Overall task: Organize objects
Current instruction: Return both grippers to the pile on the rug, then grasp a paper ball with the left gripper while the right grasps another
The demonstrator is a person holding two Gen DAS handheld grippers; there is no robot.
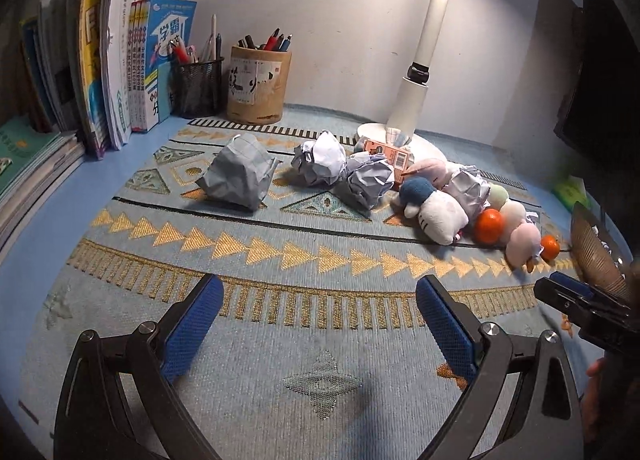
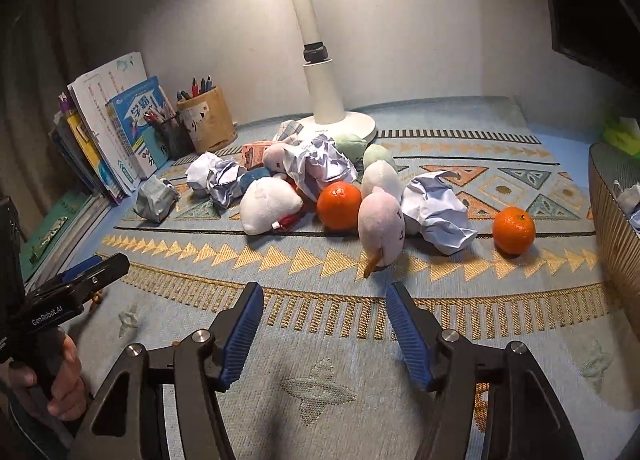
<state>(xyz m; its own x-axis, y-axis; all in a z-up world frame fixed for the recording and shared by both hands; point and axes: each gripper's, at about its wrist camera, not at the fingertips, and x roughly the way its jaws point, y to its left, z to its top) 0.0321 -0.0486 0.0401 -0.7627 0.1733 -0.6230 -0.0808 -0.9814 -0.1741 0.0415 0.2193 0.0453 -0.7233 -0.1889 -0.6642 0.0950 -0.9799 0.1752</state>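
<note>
A heap of objects lies on the patterned mat: crumpled paper balls [image 1: 320, 162] [image 2: 436, 212], plush toys [image 1: 436, 212] [image 2: 380, 226], two oranges [image 1: 489, 225] [image 2: 513, 230] and a small pink carton [image 1: 390, 154]. A grey crumpled paper ball [image 1: 240, 172] sits apart to the left. My left gripper [image 1: 320, 292] is open and empty, low over the mat, well short of the heap. My right gripper [image 2: 324, 296] is open and empty, just in front of the pink plush duck. The right gripper also shows at the right edge of the left wrist view [image 1: 568, 292].
Books [image 1: 120, 60] stand at the back left beside a mesh pen cup [image 1: 198, 86] and a bamboo pen holder [image 1: 258, 86]. A white desk lamp [image 2: 324, 100] stands behind the heap. A ribbed bin [image 2: 616, 228] holding crumpled paper stands at the right.
</note>
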